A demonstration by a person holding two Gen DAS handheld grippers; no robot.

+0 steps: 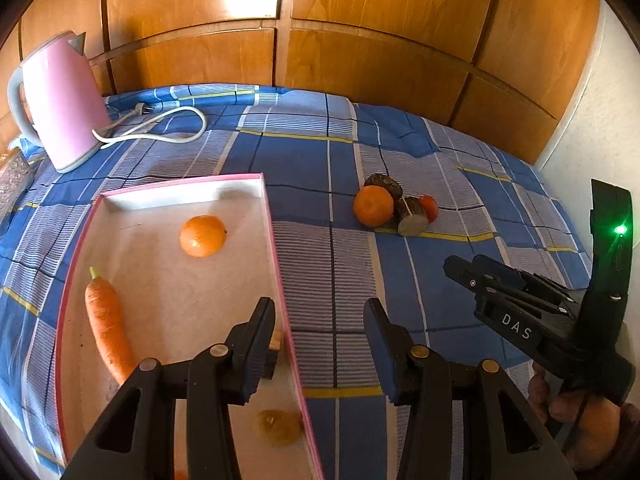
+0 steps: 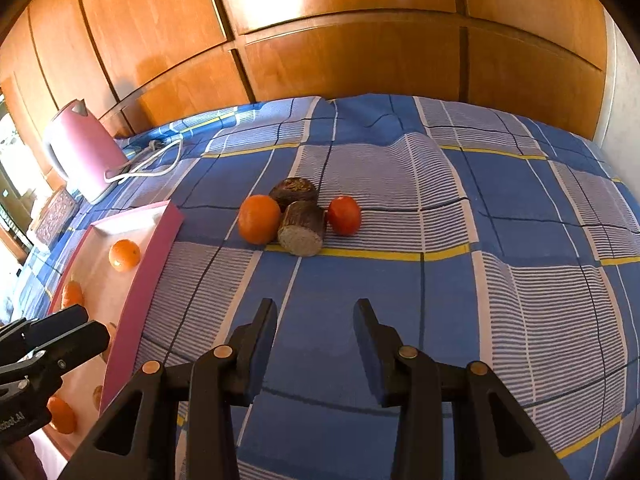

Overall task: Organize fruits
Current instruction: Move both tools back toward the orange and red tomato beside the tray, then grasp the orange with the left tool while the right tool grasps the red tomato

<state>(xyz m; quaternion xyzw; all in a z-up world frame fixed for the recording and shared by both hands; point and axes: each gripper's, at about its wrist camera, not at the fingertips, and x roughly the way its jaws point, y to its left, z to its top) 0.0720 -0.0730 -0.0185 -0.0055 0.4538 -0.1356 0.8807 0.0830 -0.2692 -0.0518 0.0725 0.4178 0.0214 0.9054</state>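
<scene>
A pink-rimmed white tray lies on the blue checked cloth. It holds an orange, a carrot and a small tan piece. On the cloth beyond lie another orange, a red tomato and two dark wood logs. My left gripper is open and empty, straddling the tray's right rim. My right gripper is open and empty over the cloth, short of the fruit; it also shows in the left wrist view.
A pink kettle with a white cord stands at the back left. A wooden panelled wall runs behind the table. A white wall is at the right. A patterned box sits left of the tray.
</scene>
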